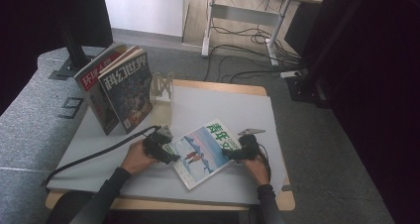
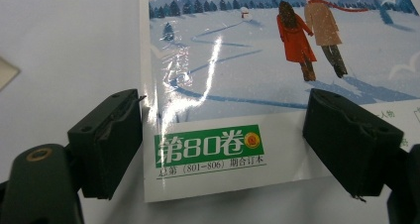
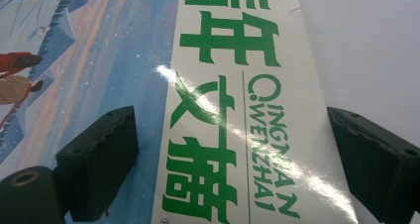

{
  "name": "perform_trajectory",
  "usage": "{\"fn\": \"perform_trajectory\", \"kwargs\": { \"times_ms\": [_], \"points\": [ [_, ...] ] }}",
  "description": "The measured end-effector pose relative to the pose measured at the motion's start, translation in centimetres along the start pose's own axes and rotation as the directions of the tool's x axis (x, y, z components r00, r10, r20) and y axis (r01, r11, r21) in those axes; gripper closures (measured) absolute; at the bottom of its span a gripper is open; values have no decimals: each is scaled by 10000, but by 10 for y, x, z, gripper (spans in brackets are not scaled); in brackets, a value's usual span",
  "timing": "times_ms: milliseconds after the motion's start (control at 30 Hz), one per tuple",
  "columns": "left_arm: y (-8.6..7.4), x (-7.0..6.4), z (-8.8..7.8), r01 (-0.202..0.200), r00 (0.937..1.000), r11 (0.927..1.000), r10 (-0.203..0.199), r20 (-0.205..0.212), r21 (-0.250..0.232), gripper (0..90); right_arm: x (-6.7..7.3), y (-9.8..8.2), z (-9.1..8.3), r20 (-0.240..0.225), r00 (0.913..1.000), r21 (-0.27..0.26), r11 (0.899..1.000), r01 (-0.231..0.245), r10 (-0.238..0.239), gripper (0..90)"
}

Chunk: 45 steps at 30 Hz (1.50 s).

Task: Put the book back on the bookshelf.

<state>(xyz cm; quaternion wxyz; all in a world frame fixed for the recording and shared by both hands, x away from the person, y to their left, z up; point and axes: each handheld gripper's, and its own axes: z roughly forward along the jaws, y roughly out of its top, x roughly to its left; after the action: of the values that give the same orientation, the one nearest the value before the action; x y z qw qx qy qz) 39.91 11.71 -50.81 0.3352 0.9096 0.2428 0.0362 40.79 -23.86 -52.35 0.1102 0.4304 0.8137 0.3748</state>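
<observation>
A magazine (image 1: 203, 152) with a snowy scene and green title characters lies flat on the grey mat (image 1: 213, 107). My left gripper (image 1: 161, 145) is at its left edge, jaws wide apart. In the left gripper view the left gripper (image 2: 223, 122) straddles the magazine's corner (image 2: 213, 85) with the green label; nothing is pressed between its pads. My right gripper (image 1: 242, 148) is at the magazine's right edge. In the right gripper view the right gripper (image 3: 233, 130) stands open over the white title strip of the magazine (image 3: 233, 110).
Two magazines (image 1: 124, 87) stand upright at the mat's back left, leaning beside a pale metal book stand (image 1: 162, 87). The wooden table edge (image 1: 173, 205) runs along the front. A desk with loose cables (image 1: 247, 35) stands on the floor beyond.
</observation>
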Motion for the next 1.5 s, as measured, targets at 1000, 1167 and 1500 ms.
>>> {"fn": "perform_trajectory", "kwargs": {
  "times_ms": [1000, 1167, 1500],
  "points": [
    [-43, -19, -28, -44, 10000, 9992, 43, -23, -406, 145, 25, -8, -3, -166, 9979, -103, 9980, 625, -627, 48],
    [-47, -16, -30, 5, 9999, 9987, 2, 143, -501, 141, 19, -17, -14, 259, 9981, -145, 9983, 556, -553, 25],
    [-49, -17, -30, -4, 9997, 9988, 17, 252, -499, 137, 17, -31, -29, 685, 9957, -136, 9979, 635, -624, 32]
  ]
}}
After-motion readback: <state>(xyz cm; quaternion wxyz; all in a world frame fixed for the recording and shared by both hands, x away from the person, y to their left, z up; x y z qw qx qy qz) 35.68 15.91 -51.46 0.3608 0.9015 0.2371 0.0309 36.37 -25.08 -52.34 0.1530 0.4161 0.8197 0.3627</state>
